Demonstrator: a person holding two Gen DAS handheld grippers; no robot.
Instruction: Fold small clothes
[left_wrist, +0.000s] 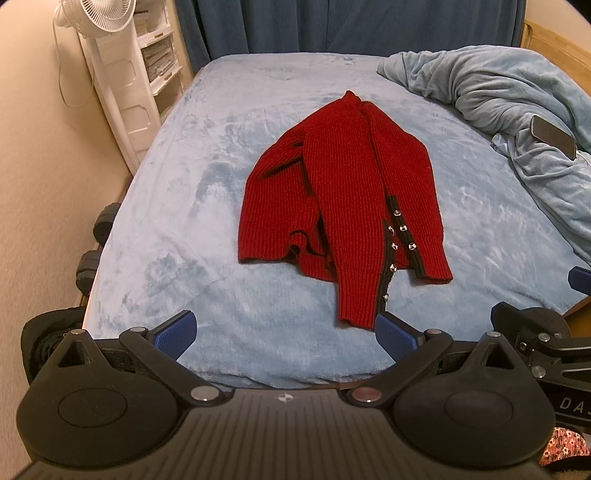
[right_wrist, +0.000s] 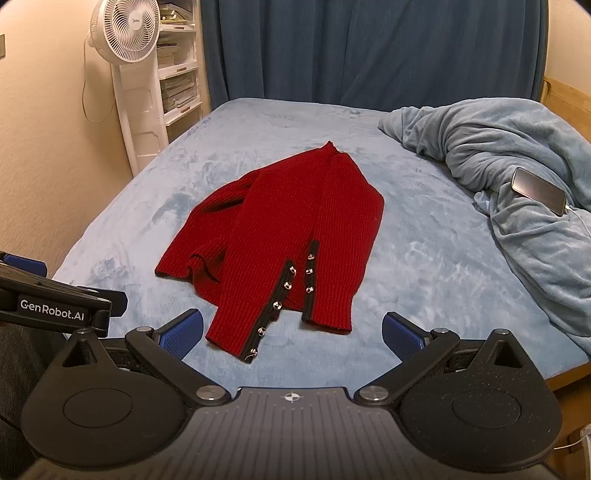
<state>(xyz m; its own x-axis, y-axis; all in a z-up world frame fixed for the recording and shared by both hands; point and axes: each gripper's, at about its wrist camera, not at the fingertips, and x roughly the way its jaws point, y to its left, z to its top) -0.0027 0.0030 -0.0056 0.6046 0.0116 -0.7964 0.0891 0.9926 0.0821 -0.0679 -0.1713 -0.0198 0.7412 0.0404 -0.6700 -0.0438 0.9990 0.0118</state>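
Nearest to the cameras, the left gripper and the right gripper both hang over the near edge of the bed, fingers spread wide and holding nothing. I think they wait low and open there so they can reach the hem.

Just beyond them lies the red cardigan, in the middle of the bed, hem toward the grippers and collar away. Its sides are already turned inward, so the button bands show near the hem.

Farther right is a bunched blanket with a phone resting on it. At the back left stands a fan, probably kept clear of the work.
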